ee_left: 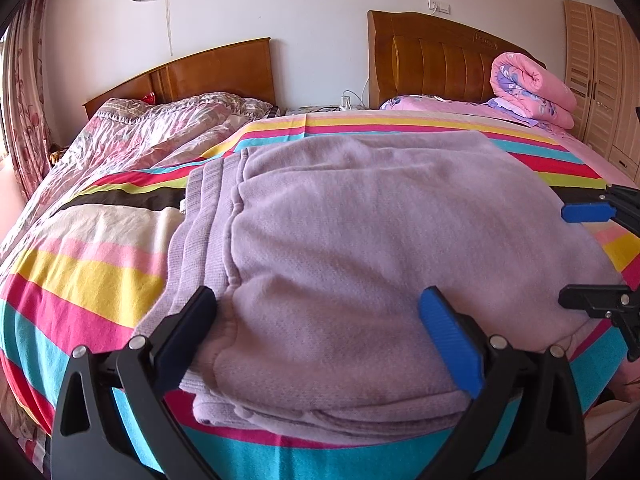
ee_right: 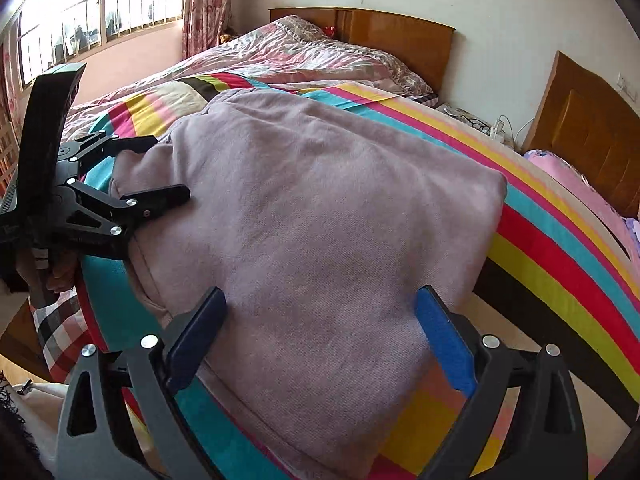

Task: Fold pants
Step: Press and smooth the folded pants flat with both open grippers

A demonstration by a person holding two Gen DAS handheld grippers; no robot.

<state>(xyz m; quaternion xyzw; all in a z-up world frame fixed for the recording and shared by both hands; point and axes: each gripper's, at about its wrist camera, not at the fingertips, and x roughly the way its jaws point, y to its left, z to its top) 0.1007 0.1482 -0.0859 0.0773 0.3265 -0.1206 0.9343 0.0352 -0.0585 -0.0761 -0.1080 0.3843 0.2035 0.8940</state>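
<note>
The lilac fleece pants (ee_left: pixel 360 232) lie folded into a thick rectangle on the striped bedsheet (ee_left: pixel 92 280), with the ribbed waistband at the left. My left gripper (ee_left: pixel 318 294) hovers at the near edge of the pile, its jaws wide open and nothing clamped. At the pants' right side, my right gripper (ee_left: pixel 576 256) also stands open. In the right wrist view the pants (ee_right: pixel 320 200) fill the middle. The right gripper (ee_right: pixel 320 294) spreads over their near corner and holds nothing. The left gripper (ee_right: pixel 168 168) is open at the far left edge.
A second bed with a crumpled patterned quilt (ee_left: pixel 160 128) lies to the left, with wooden headboards (ee_left: pixel 432 60) behind. A rolled pink quilt (ee_left: pixel 532 88) sits at the back right beside a wardrobe (ee_left: pixel 600 80). A nightstand with a power strip (ee_right: pixel 480 124) stands between the beds. A window (ee_right: pixel 100 12) is at the left.
</note>
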